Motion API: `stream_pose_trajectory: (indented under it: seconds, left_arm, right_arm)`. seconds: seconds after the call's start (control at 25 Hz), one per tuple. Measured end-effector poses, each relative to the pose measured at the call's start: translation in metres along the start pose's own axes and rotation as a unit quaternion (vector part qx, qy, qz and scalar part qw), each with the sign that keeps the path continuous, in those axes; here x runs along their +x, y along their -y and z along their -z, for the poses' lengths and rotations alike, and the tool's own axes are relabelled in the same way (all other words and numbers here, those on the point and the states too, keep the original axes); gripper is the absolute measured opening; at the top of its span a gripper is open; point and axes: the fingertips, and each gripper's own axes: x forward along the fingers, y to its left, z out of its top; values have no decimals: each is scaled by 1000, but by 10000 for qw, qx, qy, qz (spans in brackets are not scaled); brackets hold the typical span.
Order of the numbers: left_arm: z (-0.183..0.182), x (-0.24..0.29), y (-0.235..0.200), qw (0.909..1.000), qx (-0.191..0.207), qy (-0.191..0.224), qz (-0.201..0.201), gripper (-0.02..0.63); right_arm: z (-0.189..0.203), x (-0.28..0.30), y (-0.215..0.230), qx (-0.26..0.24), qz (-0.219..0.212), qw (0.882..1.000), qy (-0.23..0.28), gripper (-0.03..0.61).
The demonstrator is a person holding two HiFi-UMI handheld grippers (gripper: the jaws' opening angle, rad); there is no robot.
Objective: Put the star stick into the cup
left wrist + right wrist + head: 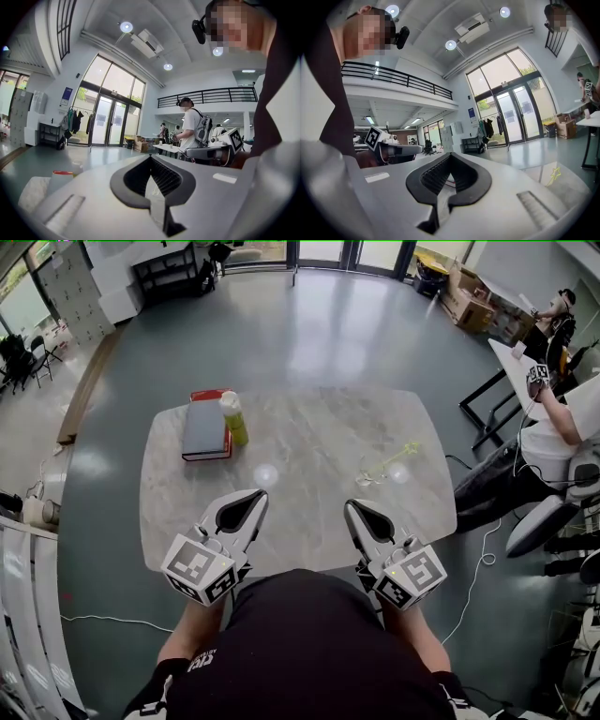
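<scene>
On the right part of the marble table point(309, 442) stands a small clear cup point(368, 472). A thin yellow star stick point(398, 457) leans out of it to the right, star end up. The right gripper view shows the star point(555, 174) low at the right, with the cup hidden behind the gripper's body. Both grippers hover over the table's near edge and hold nothing. My left gripper point(255, 499) is shut, with its tips together. My right gripper point(353, 508) is shut too, short of the cup and to its left.
A grey book on a red one point(206, 427) lies at the table's back left, with a yellow-green cylinder point(233, 418) beside it. A seated person point(553, 427) and another table are at the right. A white cable point(473, 577) runs over the floor.
</scene>
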Motion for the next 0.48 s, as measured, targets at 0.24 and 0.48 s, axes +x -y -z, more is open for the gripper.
stream_pose_trajectory:
  seconds: [0.24,0.48]
  left_arm:
    - [1,1,3,10000,-29,6,30,0]
    - [2,3,4,10000,-32,-6,70,0]
  right_arm:
    - [1,-3,1,4,22,10000,-13,12]
    - [4,-5,4,28,84,10000,-43,12]
